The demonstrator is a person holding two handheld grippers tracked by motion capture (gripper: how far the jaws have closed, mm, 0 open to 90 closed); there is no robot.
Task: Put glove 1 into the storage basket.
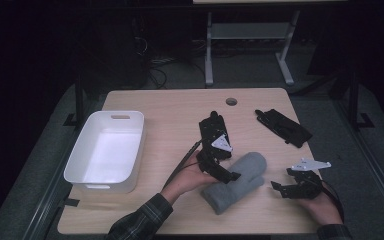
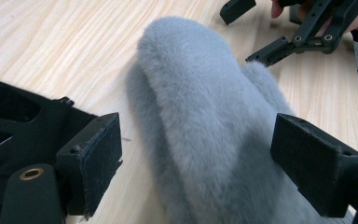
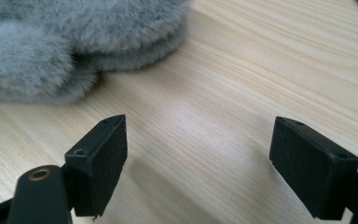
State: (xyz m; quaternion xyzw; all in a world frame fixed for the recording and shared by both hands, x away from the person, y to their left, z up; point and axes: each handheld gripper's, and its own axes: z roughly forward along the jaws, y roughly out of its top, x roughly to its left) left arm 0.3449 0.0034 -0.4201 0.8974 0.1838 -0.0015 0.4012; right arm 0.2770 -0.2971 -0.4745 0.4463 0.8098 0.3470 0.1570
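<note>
The grey fuzzy mitten (image 1: 236, 182) lay flat on the bench (image 1: 170, 107), well to the right of the white bin (image 1: 107, 150). The left hand-held gripper (image 2: 196, 158) stood spread, straddling the mitten without pinching it. The right hand-held gripper (image 3: 198, 163) was just right of the mitten, spread over bare wood and holding nothing.

The mitten (image 1: 236, 181) is fluffy grey. The counter (image 1: 175, 107) is pale wood with fine grain. The bin (image 1: 82, 161) is white. Both hand-held grippers are black, and the sleeve (image 1: 141, 218) is dark plaid.
</note>
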